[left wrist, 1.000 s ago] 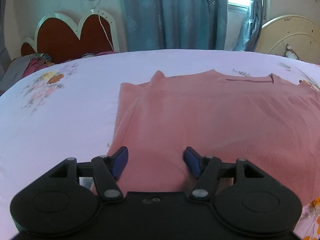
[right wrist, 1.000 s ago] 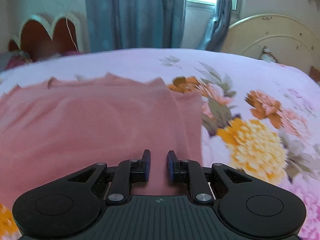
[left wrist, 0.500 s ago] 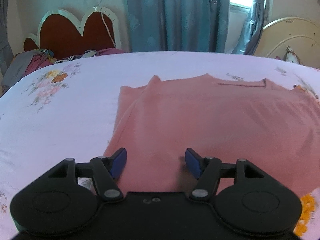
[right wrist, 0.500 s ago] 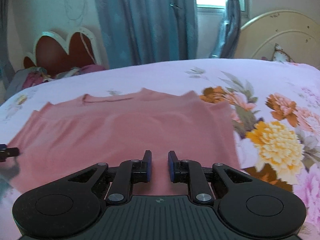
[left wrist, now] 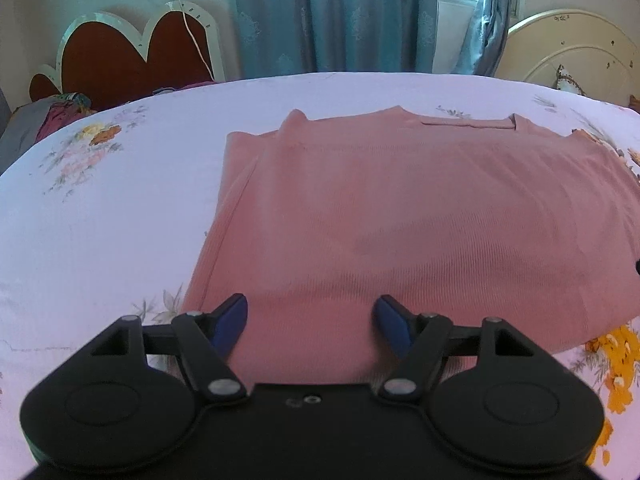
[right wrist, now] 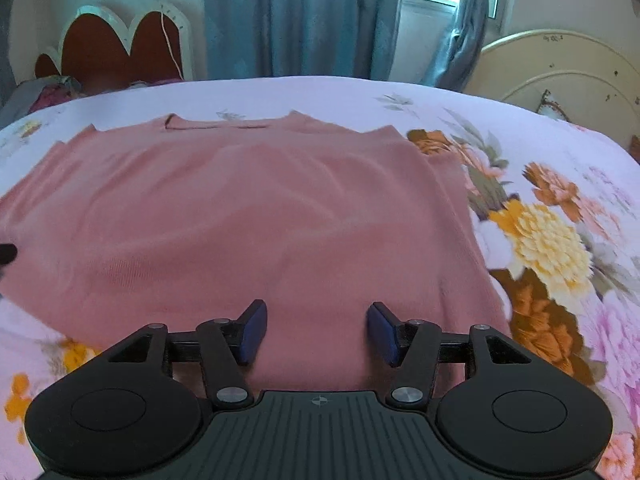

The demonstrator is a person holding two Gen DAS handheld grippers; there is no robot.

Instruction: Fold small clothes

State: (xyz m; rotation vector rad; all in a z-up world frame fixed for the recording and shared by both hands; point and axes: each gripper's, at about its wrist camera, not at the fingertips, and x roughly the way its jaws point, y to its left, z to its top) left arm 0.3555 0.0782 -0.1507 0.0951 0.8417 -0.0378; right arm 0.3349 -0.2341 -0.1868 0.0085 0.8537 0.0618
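Note:
A pink ribbed top (left wrist: 400, 216) lies flat on the bed, neckline at the far side, both sleeves folded in. It also shows in the right wrist view (right wrist: 248, 216). My left gripper (left wrist: 311, 320) is open and empty, hovering over the near left hem. My right gripper (right wrist: 316, 326) is open and empty over the near right hem. The tip of the other gripper shows at the edge of each view.
The floral bedsheet (left wrist: 100, 208) covers the bed, with large flowers on the right (right wrist: 548, 240). A red heart-shaped headboard (left wrist: 132, 60) and a pile of clothes (left wrist: 52, 116) sit at the far left. Blue curtains (right wrist: 296, 20) and a cream headboard (right wrist: 560, 68) stand behind.
My right gripper has opened from nearly shut to wide open and pulled back, showing the whole top. My left gripper stayed open and drew back slightly.

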